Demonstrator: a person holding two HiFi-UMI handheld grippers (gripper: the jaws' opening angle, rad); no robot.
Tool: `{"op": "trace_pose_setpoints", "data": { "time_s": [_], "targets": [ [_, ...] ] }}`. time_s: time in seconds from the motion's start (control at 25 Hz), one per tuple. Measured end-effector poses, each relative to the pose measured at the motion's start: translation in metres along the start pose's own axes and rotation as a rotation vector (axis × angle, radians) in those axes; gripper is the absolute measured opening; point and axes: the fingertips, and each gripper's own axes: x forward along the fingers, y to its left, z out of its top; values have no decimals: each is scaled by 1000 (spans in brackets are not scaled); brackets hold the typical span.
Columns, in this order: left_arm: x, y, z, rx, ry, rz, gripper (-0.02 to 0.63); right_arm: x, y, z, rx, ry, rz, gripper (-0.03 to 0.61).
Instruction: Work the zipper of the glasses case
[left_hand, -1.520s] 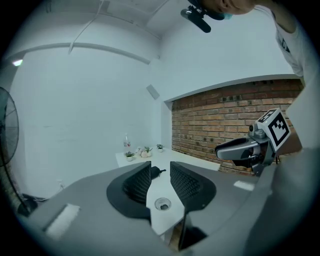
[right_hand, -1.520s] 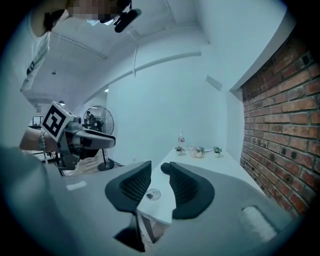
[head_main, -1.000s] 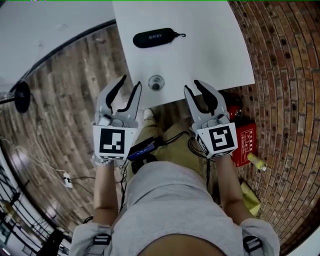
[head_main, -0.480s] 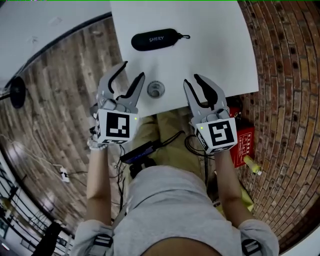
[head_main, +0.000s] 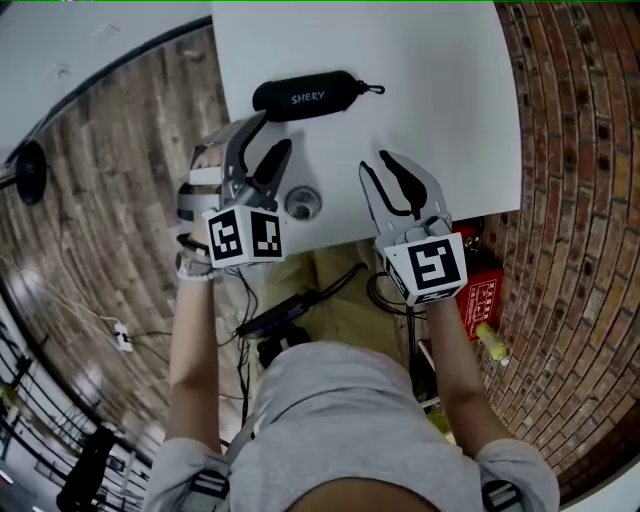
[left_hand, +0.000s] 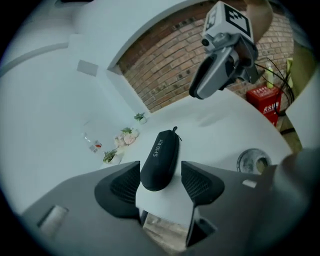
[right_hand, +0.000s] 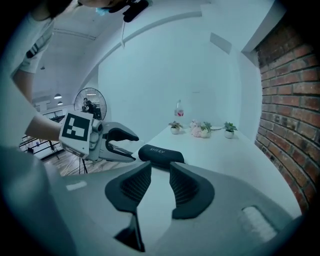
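Observation:
The black glasses case (head_main: 305, 97) with white lettering lies across the far part of the white table (head_main: 440, 70). Its zipper pull (head_main: 373, 89) points right. My left gripper (head_main: 270, 138) is rolled onto its side just short of the case's left end, and its jaws are opening. In the left gripper view the near end of the case (left_hand: 160, 159) shows between the pads of the left gripper (left_hand: 160, 174), which do not press on it. My right gripper (head_main: 375, 162) hovers over the table's near edge, open and empty, with the case (right_hand: 161, 154) ahead of it.
A round metal-rimmed hole (head_main: 302, 203) sits in the table between the grippers. Small potted plants (right_hand: 200, 127) stand at the table's far end. A red box (head_main: 487, 295) and cables lie on the brick floor below the right arm. A person's torso fills the near foreground.
Both grippers have moved forward over the table toward the case. The left gripper has rolled onto its side and its jaws have widened. The right jaws look the same.

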Motion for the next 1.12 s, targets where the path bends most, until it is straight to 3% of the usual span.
{"op": "trace_pose_setpoints", "data": {
  "time_s": [0.12, 0.32, 0.6, 0.76, 1.12],
  "targets": [
    [15, -6, -5, 80, 32, -12, 259, 11, -8, -3, 8, 11, 16, 112],
    [33, -11, -15, 140, 89, -28, 275, 26, -18, -6, 12, 17, 44, 112],
    [45, -4, -19, 88, 116, -72, 301, 43, -27, -12, 14, 36, 65, 112],
    [53, 2, -22, 98, 132, -80, 304, 54, -32, -13, -3, 42, 67, 112],
    [61, 21, -23, 108, 155, -33, 250, 87, -35, -8, -108, 45, 50, 112]
  ]
}}
